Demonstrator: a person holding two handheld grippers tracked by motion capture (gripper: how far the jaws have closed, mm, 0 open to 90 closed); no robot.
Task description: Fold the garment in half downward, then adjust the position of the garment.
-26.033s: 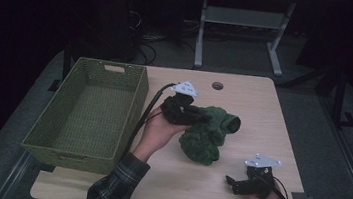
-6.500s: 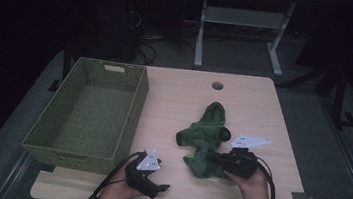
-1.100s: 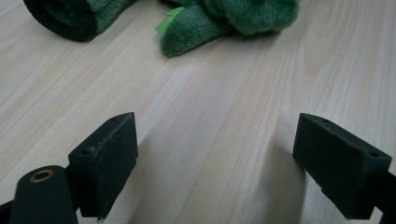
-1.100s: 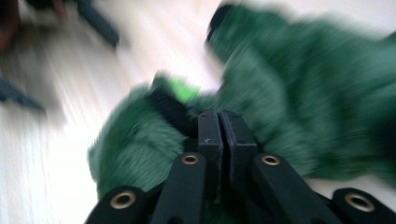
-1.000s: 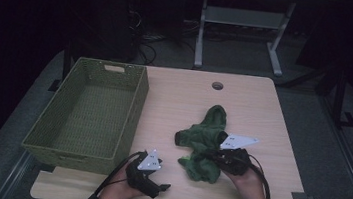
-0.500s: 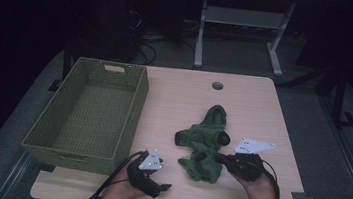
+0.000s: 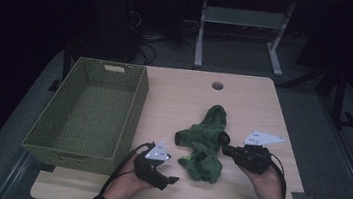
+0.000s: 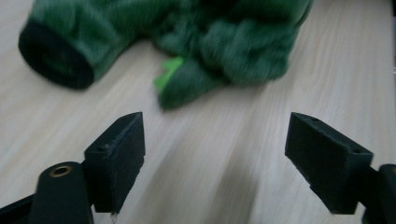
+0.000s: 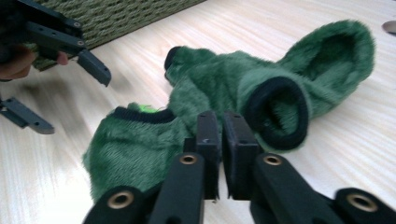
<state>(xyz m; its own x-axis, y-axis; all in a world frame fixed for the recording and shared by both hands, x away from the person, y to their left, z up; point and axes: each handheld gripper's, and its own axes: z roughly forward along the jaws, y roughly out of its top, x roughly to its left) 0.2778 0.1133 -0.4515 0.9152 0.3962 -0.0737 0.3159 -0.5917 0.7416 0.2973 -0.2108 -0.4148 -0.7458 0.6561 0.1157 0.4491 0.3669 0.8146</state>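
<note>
— What sort of room is this?

— A lab or recording room, I'd say. It's dark all round, with light falling on one small wooden desk (image 7: 244, 107) that has a cable hole (image 7: 217, 85) in its top.

— Anything behind it?

— A grey metal stand (image 7: 240, 31) on splayed feet, and loose cables (image 7: 164, 37) lying on grey carpet (image 7: 304, 109).

— Nothing homely, then?

— Just a green woven basket (image 7: 87, 114) on the desk. The person works with cabled tongs (image 7: 159, 170) bearing grey marker plates.
</note>
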